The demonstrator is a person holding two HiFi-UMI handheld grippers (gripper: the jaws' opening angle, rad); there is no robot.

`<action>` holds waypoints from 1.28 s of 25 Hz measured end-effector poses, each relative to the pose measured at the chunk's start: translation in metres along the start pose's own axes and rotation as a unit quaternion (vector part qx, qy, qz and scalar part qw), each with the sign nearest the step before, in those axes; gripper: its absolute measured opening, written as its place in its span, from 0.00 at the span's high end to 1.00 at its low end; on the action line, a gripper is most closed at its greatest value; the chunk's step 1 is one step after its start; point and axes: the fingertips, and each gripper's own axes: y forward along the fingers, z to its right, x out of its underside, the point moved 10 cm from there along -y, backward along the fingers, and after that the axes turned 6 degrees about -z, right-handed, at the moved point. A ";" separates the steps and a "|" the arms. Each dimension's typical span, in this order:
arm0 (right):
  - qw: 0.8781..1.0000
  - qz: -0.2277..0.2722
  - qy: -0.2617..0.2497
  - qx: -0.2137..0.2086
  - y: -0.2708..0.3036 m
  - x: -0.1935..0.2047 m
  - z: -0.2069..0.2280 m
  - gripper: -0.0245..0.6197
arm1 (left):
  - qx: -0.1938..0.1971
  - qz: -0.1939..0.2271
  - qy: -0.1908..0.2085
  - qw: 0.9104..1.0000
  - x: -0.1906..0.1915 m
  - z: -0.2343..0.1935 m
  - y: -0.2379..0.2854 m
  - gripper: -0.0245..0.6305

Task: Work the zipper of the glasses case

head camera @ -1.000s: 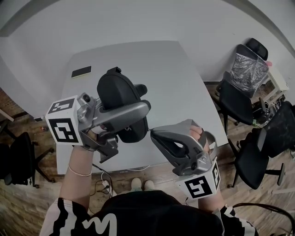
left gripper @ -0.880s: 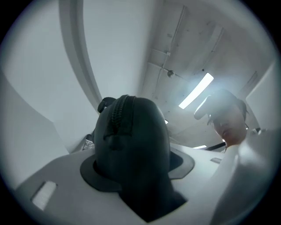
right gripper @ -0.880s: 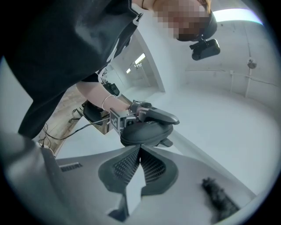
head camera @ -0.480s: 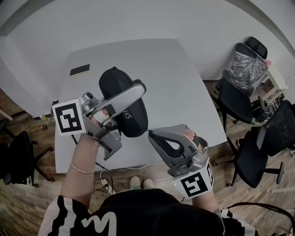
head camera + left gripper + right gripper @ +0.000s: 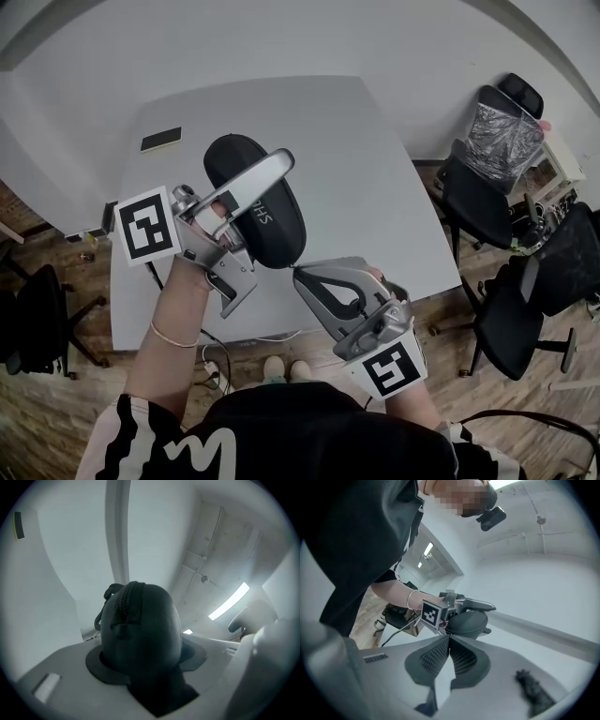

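Observation:
The black oval glasses case (image 5: 262, 211) hangs above the near part of the table, and my left gripper (image 5: 272, 192) is shut on it, one grey finger (image 5: 255, 181) lying across its top. In the left gripper view the case (image 5: 140, 630) fills the space between the jaws, with its zipper (image 5: 125, 603) running up over the far end. The left gripper (image 5: 145, 672) clamps its near end. My right gripper (image 5: 300, 279) floats just below and to the right of the case, apart from it, shut and empty. Its closed pads (image 5: 440, 656) point at the case (image 5: 468, 623).
The pale grey table (image 5: 375, 169) carries a small dark flat object (image 5: 161, 140) at its far left corner. Black office chairs (image 5: 487, 202) and a plastic-lined bin (image 5: 506, 136) stand on the wooden floor to the right. A cable (image 5: 211, 361) hangs by the table's front edge.
The left gripper has turned and carried the case a little away from the body, so its printed side now faces up. The right gripper has drifted slightly left and nearer the body, still shut.

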 end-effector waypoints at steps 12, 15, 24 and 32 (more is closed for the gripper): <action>1.000 0.000 0.014 -0.011 0.019 -0.006 -0.012 0.95 | -0.006 0.039 -0.027 0.999 0.000 -0.007 -0.019 0.55; 1.000 -0.003 0.008 -0.017 0.025 -0.007 -0.016 0.95 | -0.010 0.047 -0.032 0.998 0.001 -0.009 -0.025 0.55; 0.998 0.013 0.057 -0.008 0.014 0.005 -0.006 0.95 | -0.016 0.106 -0.049 0.993 0.004 -0.014 -0.034 0.55; 0.964 0.025 0.220 0.147 -0.005 0.019 0.042 0.95 | -0.075 0.159 0.018 0.984 0.025 -0.014 -0.059 0.55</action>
